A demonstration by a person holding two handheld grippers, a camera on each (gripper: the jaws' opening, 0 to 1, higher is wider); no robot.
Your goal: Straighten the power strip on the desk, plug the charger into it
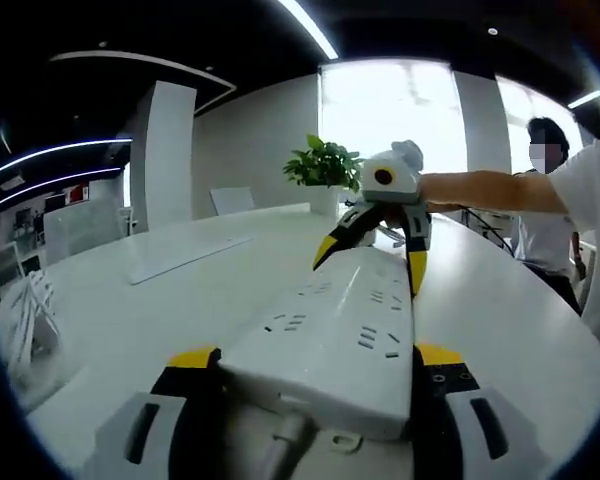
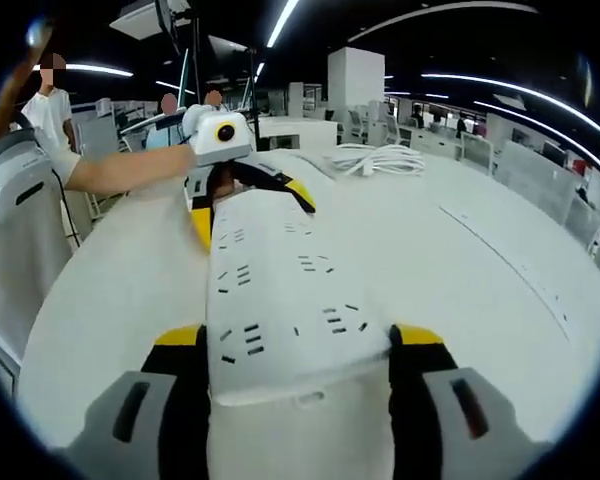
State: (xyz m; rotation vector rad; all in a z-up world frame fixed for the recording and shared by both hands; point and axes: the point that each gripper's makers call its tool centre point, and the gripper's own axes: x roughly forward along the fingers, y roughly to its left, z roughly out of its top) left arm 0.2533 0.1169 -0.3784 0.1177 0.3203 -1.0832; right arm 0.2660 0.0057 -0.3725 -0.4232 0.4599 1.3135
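Observation:
A long white power strip (image 1: pixel 340 320) lies on the white desk (image 1: pixel 160 320), held at both ends. My left gripper (image 1: pixel 315 355) is shut on the end where the cord leaves, with its yellow-tipped jaws pressed against the strip's two long sides. My right gripper (image 1: pixel 372 262) clamps the far end. In the right gripper view, the power strip (image 2: pixel 280 290) runs away from my right gripper (image 2: pixel 300 335) toward my left gripper (image 2: pixel 250 208). A coiled white cable (image 2: pixel 375 160) lies further back on the desk (image 2: pixel 480 290); I cannot tell whether a charger is attached to it.
A potted green plant (image 1: pixel 325 165) stands at the desk's far side. A flat white panel (image 1: pixel 185 255) lies on the left of the desk, and white wire-like items (image 1: pixel 25 320) sit at its left edge. A person's arm (image 1: pixel 490 190) reaches in from the right.

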